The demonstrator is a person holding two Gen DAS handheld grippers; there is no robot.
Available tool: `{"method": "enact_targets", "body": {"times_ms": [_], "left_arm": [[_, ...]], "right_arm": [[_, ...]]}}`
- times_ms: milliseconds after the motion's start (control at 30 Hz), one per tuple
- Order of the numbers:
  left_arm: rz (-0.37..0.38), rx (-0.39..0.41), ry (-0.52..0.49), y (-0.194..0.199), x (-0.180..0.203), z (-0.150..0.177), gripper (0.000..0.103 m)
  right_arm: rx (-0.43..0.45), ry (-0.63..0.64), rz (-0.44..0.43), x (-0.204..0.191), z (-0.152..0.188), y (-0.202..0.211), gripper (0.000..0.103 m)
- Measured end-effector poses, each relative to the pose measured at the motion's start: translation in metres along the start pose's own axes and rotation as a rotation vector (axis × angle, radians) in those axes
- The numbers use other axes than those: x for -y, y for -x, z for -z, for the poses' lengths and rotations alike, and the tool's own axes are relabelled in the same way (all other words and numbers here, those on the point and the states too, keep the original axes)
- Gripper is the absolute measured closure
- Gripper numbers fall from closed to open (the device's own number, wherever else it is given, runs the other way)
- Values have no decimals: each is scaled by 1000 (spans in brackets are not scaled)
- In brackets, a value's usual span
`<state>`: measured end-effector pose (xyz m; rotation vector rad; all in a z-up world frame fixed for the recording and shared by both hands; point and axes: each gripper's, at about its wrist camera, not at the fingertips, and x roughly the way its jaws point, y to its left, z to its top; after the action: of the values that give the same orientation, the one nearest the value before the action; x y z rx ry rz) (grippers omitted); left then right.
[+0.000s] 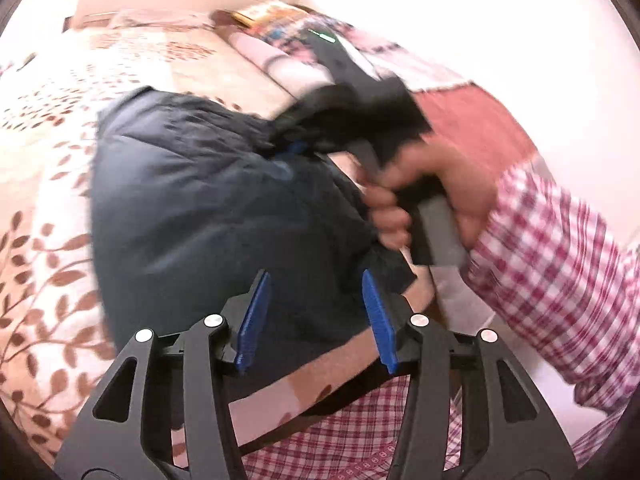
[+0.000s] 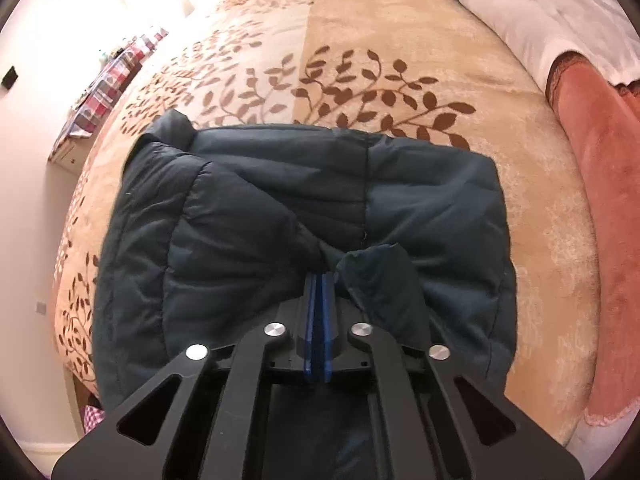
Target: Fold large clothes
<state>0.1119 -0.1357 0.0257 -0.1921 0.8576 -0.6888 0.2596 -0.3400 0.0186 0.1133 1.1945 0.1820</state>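
In the left wrist view, the left gripper (image 1: 318,320) is seen with its fingers spread and nothing between them, above the near part of the dark jacket (image 1: 208,208) on the bed (image 1: 48,184). The right gripper (image 1: 294,148) is pressed onto the cloth by a hand (image 1: 432,196).

In the right wrist view, the blue fingers (image 2: 318,320) are almost pressed together, and a fold of the jacket (image 2: 280,208) seems to be pinched near the bed's front edge. This pinch should be kept firm while the free edge is taken low and smoothed flat.
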Motion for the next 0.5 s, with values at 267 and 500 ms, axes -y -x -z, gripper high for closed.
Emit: {"method": "enact_targets", "body": {"times_ms": [267,500], "left_arm": [[-76,91,207,34,-48,-1,32],[-92,94,340,33,-80,9,28]], "right_arm": [[123,7,-110,-3,24,63,42],[200,-68,-67,30,67,103,23]]}}
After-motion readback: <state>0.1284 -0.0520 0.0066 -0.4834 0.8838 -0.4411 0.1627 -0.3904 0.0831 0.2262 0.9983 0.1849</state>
